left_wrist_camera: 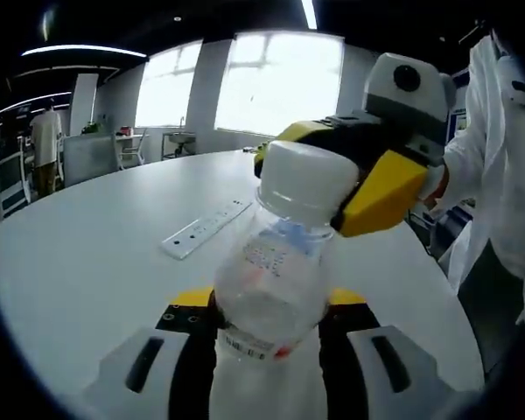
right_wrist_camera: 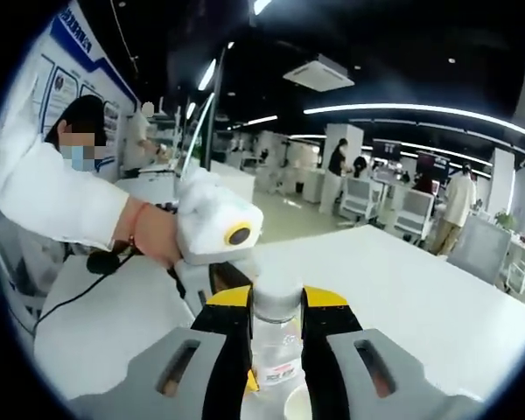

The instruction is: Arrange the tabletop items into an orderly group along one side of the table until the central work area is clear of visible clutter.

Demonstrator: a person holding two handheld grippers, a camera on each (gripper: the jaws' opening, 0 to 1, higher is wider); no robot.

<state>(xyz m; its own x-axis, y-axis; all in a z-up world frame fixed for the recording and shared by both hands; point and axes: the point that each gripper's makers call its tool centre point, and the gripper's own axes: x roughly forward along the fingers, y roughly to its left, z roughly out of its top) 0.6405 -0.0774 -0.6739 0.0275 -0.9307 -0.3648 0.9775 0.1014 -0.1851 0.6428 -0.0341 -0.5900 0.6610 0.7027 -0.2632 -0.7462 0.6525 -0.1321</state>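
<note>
A clear plastic bottle (left_wrist_camera: 267,289) with a white cap (left_wrist_camera: 306,179) and a printed label stands tilted between the jaws of my left gripper (left_wrist_camera: 269,350), which is shut on its lower body. My right gripper (left_wrist_camera: 328,171), yellow and black, comes in from the right and its jaws sit on both sides of the cap. In the right gripper view the cap (right_wrist_camera: 276,297) and the bottle's neck (right_wrist_camera: 274,350) are pinched by my right gripper (right_wrist_camera: 276,319). Beyond it, a person's hand (right_wrist_camera: 149,234) holds the left gripper (right_wrist_camera: 219,229).
The bottle is held above a large round white table (left_wrist_camera: 87,262). A flat white strip with dark marks (left_wrist_camera: 206,229) lies near the table's middle. A person in a white coat (left_wrist_camera: 499,175) stands at the table's right edge. Chairs and people are far behind.
</note>
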